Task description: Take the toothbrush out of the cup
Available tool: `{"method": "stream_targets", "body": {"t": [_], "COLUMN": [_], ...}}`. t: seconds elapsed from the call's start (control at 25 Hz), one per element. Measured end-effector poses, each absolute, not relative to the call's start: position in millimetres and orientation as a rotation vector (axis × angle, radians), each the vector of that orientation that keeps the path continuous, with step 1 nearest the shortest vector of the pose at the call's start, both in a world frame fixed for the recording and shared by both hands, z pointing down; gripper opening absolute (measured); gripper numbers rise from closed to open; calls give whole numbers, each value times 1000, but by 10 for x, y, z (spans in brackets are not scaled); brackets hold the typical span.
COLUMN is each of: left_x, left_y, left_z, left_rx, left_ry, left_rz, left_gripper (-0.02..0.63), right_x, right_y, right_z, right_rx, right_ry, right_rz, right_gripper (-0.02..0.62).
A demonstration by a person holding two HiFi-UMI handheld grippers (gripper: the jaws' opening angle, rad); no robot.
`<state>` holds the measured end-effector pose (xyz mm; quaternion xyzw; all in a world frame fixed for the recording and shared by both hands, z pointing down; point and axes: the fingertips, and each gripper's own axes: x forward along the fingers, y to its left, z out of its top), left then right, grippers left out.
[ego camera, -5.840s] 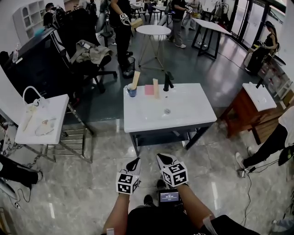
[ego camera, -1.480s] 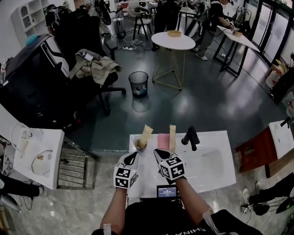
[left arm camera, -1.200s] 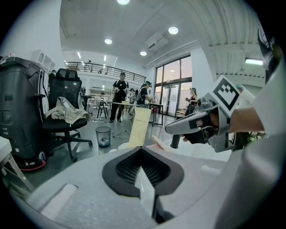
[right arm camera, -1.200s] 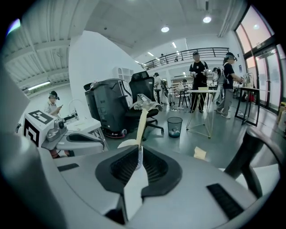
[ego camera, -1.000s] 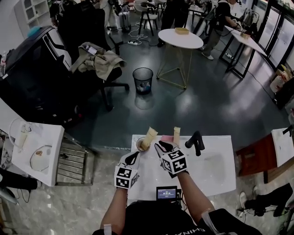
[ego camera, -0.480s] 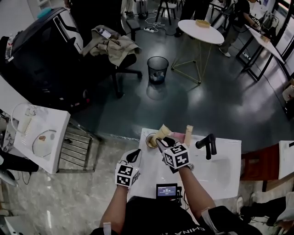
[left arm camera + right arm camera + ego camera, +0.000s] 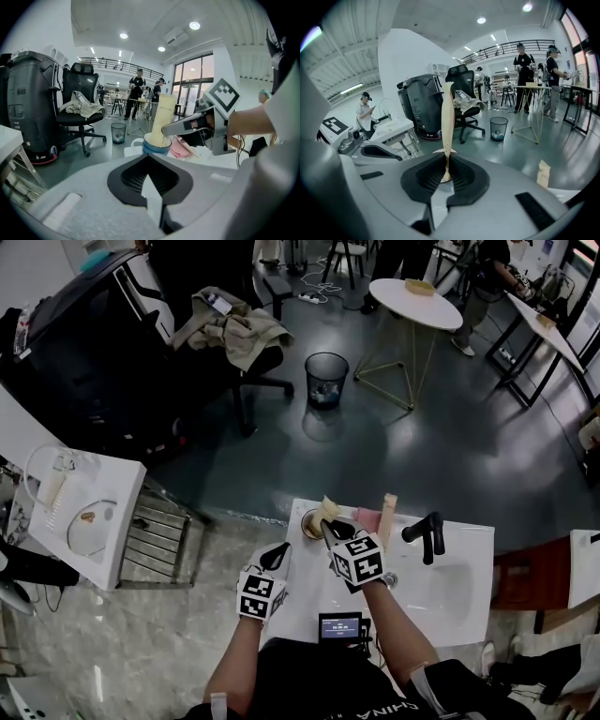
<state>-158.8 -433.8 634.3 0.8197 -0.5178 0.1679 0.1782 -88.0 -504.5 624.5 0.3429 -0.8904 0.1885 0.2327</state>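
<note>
The toothbrush [image 7: 324,510] stands in the cup [image 7: 307,525] on the washbasin [image 7: 464,601], far left — faucet [image 7: 427,532] further right.

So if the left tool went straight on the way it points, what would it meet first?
Most likely the cup, which sits ahead just past the left tool's tips. Depth is unclear, so the near edge of the white counter could come first.

A black waste bin [image 7: 326,381] stood on the dark, glossy floor [image 7: 441,456]. Left of the bin was an office chair [image 7: 262,364] draped with clothes [image 7: 234,329]; right of it, a round white table [image 7: 415,304]. Nearer than the bin, pale marble tiles [image 7: 141,643] began. Round ceiling lights [image 7: 194,25] shone overhead.
</note>
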Motion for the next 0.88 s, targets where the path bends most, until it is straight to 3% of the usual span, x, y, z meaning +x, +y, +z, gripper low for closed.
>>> {"method": "stream_targets", "body": {"t": [0.88], "left_x": [-1344], "left_y": [-4281], "left_z": [5947], "left_rx": [2466], "left_ry": [-1453], "left_rz": [470], "left_gripper": [9], "right_x": [-584], "right_y": [-4889], "right_z": [5249], "right_rx": [1140], "right_ry": [-2636], "right_rz": [434], "right_gripper": [26]}}
